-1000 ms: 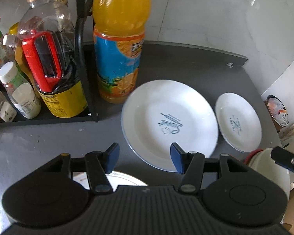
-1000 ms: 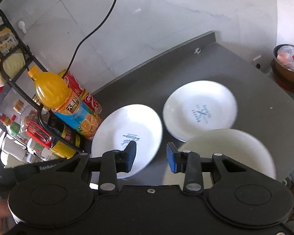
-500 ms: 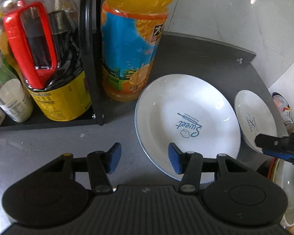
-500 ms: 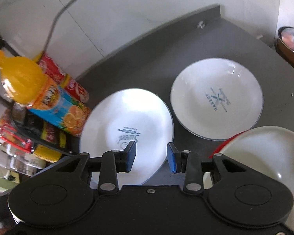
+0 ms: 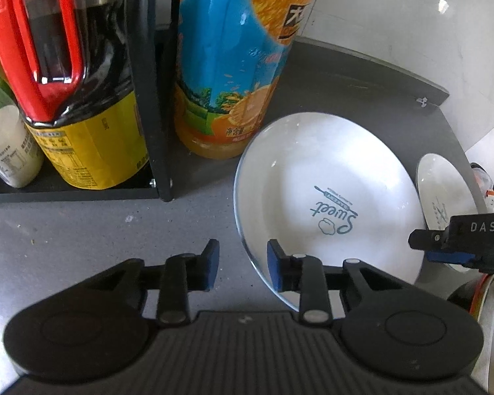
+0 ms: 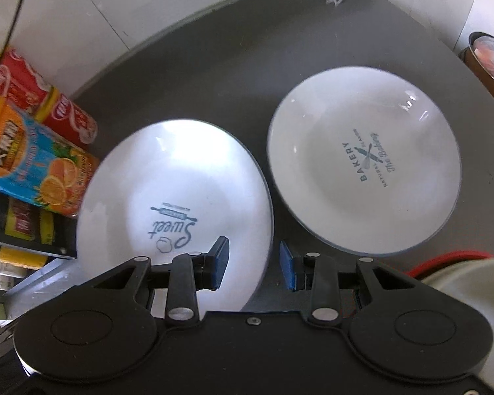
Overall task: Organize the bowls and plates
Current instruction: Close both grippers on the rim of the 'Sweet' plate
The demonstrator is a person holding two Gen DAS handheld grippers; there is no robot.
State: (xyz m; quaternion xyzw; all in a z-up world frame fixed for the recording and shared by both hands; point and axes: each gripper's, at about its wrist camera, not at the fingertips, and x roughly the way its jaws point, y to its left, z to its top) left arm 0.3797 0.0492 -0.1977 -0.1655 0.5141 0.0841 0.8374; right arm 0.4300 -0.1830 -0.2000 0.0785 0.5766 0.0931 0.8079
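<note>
Over the last second the left gripper has moved in low toward the white round "Sweet" plate; its jaws, still apart, now straddle that plate's rim at about 8 o'clock. The right gripper has likewise closed in on the same plate; its parted fingers now bracket the rim near 4 o'clock, perhaps not yet touching.

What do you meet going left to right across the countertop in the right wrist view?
Red cans → orange juice bottle → Sweet plate → Bakery plate → cream bowl at the lower right edge.
</note>
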